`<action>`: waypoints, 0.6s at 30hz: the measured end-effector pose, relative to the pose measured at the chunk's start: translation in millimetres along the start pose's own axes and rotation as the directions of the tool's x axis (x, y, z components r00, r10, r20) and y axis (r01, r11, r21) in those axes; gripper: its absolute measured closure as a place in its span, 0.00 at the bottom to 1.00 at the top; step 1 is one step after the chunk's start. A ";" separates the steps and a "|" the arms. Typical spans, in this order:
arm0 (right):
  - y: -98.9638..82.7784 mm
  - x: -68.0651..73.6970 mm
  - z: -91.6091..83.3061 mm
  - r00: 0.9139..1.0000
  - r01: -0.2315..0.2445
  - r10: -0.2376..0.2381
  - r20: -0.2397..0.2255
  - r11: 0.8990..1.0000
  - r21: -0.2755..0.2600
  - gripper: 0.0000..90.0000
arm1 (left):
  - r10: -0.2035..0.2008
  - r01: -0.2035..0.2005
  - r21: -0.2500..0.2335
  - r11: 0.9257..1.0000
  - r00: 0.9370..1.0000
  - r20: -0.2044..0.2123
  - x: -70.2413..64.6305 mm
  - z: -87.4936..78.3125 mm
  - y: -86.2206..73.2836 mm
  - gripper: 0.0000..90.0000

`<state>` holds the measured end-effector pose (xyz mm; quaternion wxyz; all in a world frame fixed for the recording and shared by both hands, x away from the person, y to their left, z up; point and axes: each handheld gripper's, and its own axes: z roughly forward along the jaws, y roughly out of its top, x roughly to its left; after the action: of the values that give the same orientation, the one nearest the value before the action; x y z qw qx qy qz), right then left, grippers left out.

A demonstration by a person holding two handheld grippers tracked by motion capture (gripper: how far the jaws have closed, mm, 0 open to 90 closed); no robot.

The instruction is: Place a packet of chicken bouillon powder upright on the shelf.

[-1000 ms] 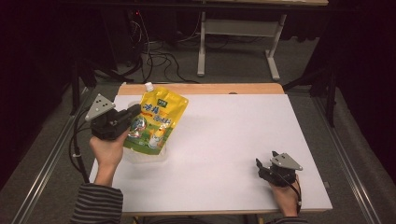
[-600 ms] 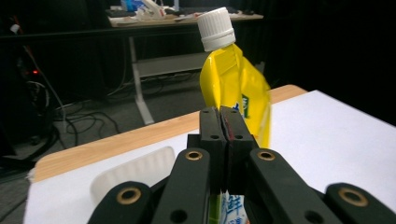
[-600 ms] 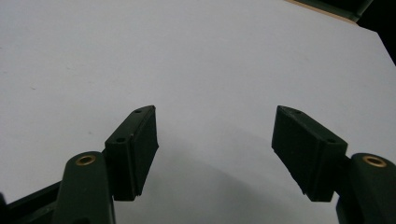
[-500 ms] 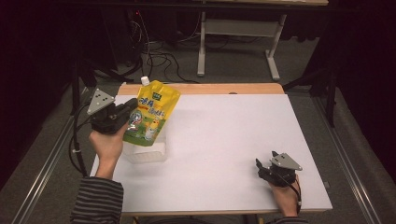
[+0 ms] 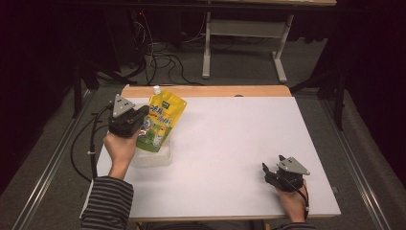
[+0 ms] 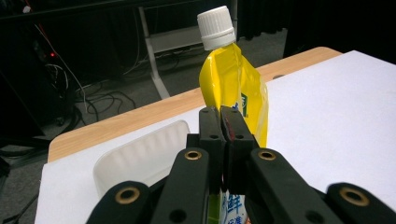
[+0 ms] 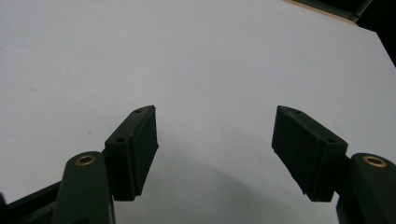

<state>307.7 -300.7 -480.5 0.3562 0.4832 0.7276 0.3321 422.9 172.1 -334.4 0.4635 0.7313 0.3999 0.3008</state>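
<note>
Yellow pouch (image 5: pixel 162 122) clamped in your left gripper (image 5: pixel 128 120), above the tray (image 5: pixel 158 160) | your right gripper (image 5: pixel 277 175) rests on the table (image 5: pixel 230 139), jaws wide

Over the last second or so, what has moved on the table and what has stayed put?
The left gripper, shut on the yellow pouch, has carried it toward the table's left edge and a little lower, over the clear white tray. The grip has not changed. The right gripper, jaws open with nothing between them, has stayed at the near right of the white table, and the tray has not moved.
</note>
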 end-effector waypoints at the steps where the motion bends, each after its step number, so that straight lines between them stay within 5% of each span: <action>1: 0.0 0.1 0.1 1.000 0.001 -0.001 -0.001 1.000 0.001 0.35 | -0.002 0.002 -0.001 1.000 1.000 -0.001 -0.5 1.8 -0.2 0.98; 6: -0.2 -0.9 -1.0 1.000 -0.006 0.006 0.001 1.000 -0.002 0.34 | -0.001 0.001 -0.026 1.000 1.000 -0.009 -4.5 7.0 -6.5 0.97; 12: 0.0 -0.4 -0.9 1.000 0.000 0.000 -0.001 1.000 -0.003 0.34 | 0.033 -0.033 0.000 0.999 0.999 -0.013 -8.0 -0.8 -19.3 0.95; 18: 0.0 -0.3 -0.8 1.000 -0.001 0.001 0.000 1.000 -0.001 0.34 | 0.024 -0.025 0.035 0.999 0.999 0.022 -6.3 -14.6 -22.6 0.92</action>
<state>307.1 -301.1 -480.1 0.3561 0.4836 0.7271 0.3326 401.0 178.6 -349.9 0.4513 0.7474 0.3911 0.2913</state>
